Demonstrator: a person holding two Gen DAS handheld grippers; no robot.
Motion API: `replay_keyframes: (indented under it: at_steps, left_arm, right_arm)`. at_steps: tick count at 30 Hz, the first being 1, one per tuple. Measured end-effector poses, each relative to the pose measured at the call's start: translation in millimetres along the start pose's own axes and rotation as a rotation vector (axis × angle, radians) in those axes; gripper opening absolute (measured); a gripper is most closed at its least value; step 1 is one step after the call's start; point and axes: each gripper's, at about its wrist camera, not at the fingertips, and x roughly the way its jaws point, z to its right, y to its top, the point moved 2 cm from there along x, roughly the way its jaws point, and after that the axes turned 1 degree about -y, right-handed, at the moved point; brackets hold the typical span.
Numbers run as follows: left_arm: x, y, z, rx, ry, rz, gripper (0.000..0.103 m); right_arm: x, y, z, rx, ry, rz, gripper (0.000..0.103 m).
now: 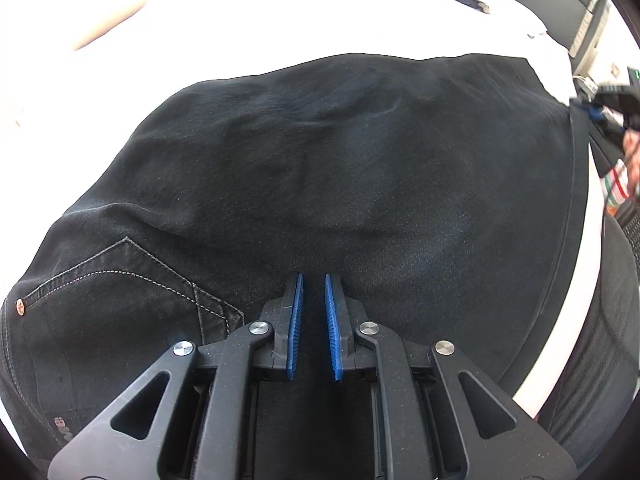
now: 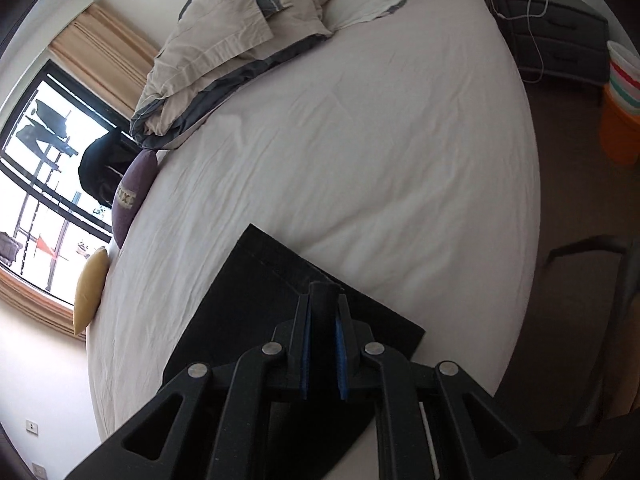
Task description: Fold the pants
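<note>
Black jeans lie spread on the white bed sheet; a stitched back pocket shows at the lower left. My left gripper points down onto the middle of the jeans, its blue pads nearly together with dark cloth in the narrow gap. In the right wrist view, my right gripper is shut on a raised fold of the jeans' hem end, near the bed's edge. The right gripper and a hand also show at the far right, beside the hem corner.
A crumpled beige and grey duvet lies at the head of the bed. A purple cushion and a yellow cushion sit along the window side. A dark nightstand, an orange bin and a chair frame stand on the floor.
</note>
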Motion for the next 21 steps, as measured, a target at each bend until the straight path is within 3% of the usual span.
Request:
replay_keyframes:
  at_steps: [6,9,13,14,17,19,21]
  left_arm:
    - [-0.2,5.7,12.3,0.012,0.06,-0.008,0.011]
    - [0.0,7.3,18.0,0.015,0.076,-0.008,0.011]
    - [0.4,3.6,24.8,0.024,0.087,0.008,0.011]
    - [0.5,3.3,26.9,0.025,0.092,0.012,0.011]
    - [1.5,1.4,32.4,0.024,0.107,0.022,0.011]
    - [1.2,-2.1,36.2,0.027,0.113,0.027,0.011]
    - [1.5,-4.1,37.3,0.026,0.113,0.03,0.011]
  right_arm:
    - [13.1,-2.3,18.4,0.053,0.045,-0.032,0.011]
    - [14.8,2.3,11.0,-0.003,0.07,-0.035,0.011]
    - [7.6,10.7,-2.5,-0.063,0.208,-0.013,0.012]
    - [8.5,11.4,-3.0,-0.08,0.207,-0.026,0.015]
    - [17.7,10.3,23.4,-0.059,0.049,-0.092,0.035]
    - [3.2,11.8,47.7,0.016,0.018,-0.059,0.045]
    - [-16.9,13.3,62.0,0.031,-0.083,-0.001,0.055]
